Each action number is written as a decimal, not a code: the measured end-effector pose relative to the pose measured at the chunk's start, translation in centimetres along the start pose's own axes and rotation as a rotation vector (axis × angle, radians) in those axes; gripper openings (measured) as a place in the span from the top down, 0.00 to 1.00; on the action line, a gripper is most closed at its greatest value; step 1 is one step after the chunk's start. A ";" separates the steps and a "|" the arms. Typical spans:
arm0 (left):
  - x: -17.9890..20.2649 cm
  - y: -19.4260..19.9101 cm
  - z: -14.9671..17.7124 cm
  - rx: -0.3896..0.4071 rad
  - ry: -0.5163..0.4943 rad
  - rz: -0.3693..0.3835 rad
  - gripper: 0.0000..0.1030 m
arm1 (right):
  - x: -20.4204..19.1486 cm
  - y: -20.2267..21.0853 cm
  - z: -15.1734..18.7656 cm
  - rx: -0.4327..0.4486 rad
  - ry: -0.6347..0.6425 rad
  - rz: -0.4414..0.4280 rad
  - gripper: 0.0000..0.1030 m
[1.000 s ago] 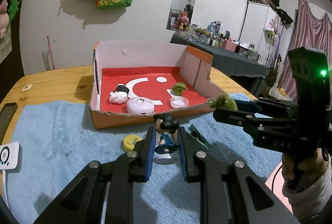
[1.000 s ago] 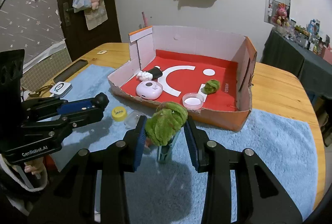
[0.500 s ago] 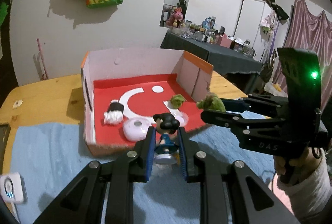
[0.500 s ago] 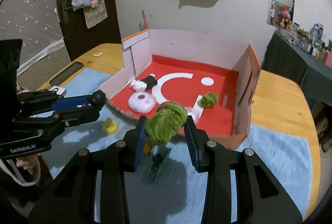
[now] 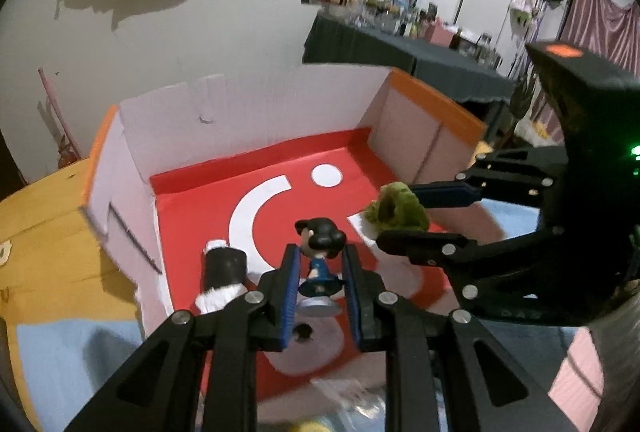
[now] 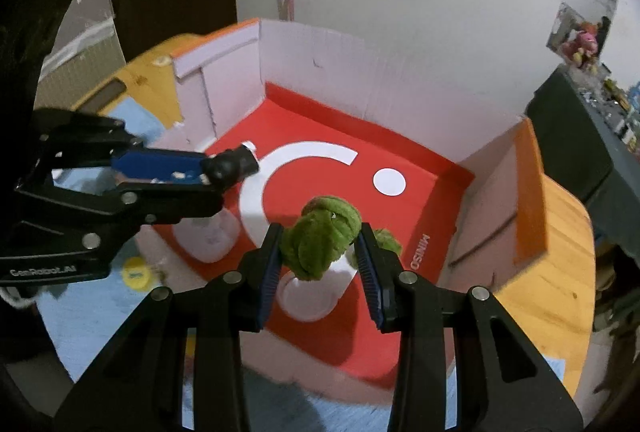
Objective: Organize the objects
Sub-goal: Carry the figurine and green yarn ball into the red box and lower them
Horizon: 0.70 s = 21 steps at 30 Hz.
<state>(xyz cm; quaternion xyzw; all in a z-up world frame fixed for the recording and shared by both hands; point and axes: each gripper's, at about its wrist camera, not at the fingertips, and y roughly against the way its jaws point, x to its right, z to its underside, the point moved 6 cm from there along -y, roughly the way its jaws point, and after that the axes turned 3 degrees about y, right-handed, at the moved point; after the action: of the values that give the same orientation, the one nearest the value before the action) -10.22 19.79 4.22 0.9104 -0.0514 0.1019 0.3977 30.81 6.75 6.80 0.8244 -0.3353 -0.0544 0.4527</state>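
My left gripper (image 5: 320, 286) is shut on a small figurine (image 5: 320, 252) with black hair and a blue body, held above the red floor of the open cardboard box (image 5: 248, 104). My right gripper (image 6: 319, 266) is shut on a green fuzzy ball (image 6: 320, 236), also held over the box (image 6: 352, 60). The right gripper also shows in the left wrist view (image 5: 404, 218), to the right of the figurine. The left gripper shows in the right wrist view (image 6: 218, 176) at the left.
In the box lie a black-and-white plush piece (image 5: 222, 272), a white round device (image 6: 208, 236), a clear dish (image 6: 308, 296) and a second green ball (image 6: 386, 240). A yellow cap (image 6: 136, 274) lies on the blue cloth (image 6: 80, 308) in front of the box. The wooden table (image 6: 552, 256) extends right.
Both grippers have moved forward from above the blue cloth to over the box, each still holding its object. The box now fills most of both views.
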 end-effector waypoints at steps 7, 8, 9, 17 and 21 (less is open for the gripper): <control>-1.0 -3.9 -0.4 -0.083 -0.005 -0.011 0.79 | 0.3 -3.1 -0.4 -0.109 0.040 -0.015 0.66; -1.2 -4.3 -0.4 -0.091 -0.005 -0.013 0.79 | 0.3 -3.5 -0.4 -0.123 0.047 -0.011 0.66; -1.3 -4.7 -0.3 -0.099 -0.006 -0.019 0.79 | 0.3 -3.9 -0.5 -0.138 0.056 -0.005 0.66; -1.8 -6.1 -0.1 -0.138 -0.007 -0.036 0.79 | 0.2 -5.7 -0.4 -0.210 0.082 -0.011 0.66; -1.9 -6.5 0.1 -0.170 0.000 -0.017 0.79 | 0.1 -6.3 -0.1 -0.240 0.092 -0.015 0.66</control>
<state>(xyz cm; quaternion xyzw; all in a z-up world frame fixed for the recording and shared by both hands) -10.92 24.11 -0.92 0.8738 -0.0521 0.0938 0.4743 34.04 9.04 1.93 0.7685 -0.2993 -0.0597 0.5624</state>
